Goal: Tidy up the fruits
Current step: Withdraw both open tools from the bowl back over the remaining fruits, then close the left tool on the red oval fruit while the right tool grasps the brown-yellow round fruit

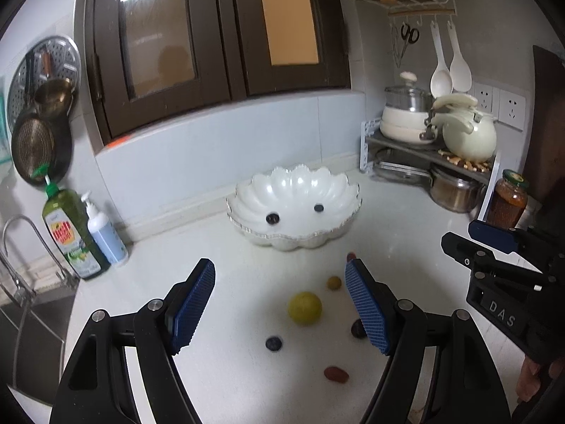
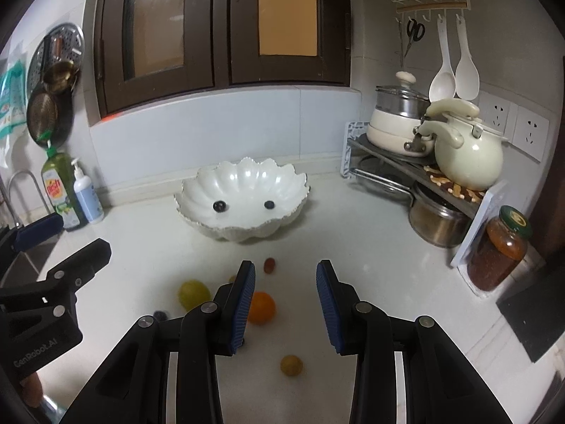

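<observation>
A white shell-shaped bowl [image 1: 293,190] [image 2: 243,183] stands on the counter with two blueberries [image 1: 272,218] [image 2: 219,206] inside. Loose fruit lies in front of it: a yellow-green lime [image 1: 304,308] [image 2: 193,293], a small yellow fruit [image 1: 333,282], a blueberry [image 1: 273,343], a red oval fruit [image 1: 336,374], an orange [image 2: 262,307], a yellow fruit [image 2: 291,365] and a red tomato [image 2: 270,265]. My left gripper [image 1: 280,309] is open above the lime. My right gripper [image 2: 285,304] is open and empty over the counter beside the orange.
Dish soap [image 1: 72,233] and a pump bottle [image 1: 106,233] stand by the sink at left. A corner rack [image 2: 416,166] with pots and a kettle [image 2: 466,155] is at right. A sauce jar [image 2: 498,247] stands nearby.
</observation>
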Demonstrator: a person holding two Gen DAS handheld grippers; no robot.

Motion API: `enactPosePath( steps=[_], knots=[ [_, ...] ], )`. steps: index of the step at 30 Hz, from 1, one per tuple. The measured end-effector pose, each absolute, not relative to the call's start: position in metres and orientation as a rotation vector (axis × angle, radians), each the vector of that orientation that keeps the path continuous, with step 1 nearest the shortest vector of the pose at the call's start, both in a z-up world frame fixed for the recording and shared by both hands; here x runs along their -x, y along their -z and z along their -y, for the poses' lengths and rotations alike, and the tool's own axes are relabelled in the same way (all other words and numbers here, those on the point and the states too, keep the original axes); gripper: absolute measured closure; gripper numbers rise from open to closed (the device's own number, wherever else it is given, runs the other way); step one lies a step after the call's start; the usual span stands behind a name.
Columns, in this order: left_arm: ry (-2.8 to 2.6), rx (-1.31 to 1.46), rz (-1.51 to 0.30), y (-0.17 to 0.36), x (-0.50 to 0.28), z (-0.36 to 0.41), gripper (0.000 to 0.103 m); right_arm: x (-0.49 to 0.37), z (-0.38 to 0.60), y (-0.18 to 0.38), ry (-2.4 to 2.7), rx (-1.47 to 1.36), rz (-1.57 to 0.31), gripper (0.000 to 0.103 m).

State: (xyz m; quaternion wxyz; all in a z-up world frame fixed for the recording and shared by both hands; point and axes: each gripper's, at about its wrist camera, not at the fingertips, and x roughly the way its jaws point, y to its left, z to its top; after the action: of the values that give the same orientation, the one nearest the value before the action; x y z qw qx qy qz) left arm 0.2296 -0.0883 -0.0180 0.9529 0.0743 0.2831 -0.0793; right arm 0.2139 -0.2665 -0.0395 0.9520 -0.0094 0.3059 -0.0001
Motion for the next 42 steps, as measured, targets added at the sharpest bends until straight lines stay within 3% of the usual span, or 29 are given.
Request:
enactPosePath(
  steps=[23,42],
  knots=[
    [0.174,-0.123,-0.709,0.075,-0.216,0.097,0.029,-0.2,0.272,0.102,-0.004,-0.009,-0.743,0.066],
    [0.178,-0.118,-0.886,0.137,-0.219,0.118,0.038,-0.211,0.285,0.158,-0.05,-0.037,-0.899,0.066]
  ],
)
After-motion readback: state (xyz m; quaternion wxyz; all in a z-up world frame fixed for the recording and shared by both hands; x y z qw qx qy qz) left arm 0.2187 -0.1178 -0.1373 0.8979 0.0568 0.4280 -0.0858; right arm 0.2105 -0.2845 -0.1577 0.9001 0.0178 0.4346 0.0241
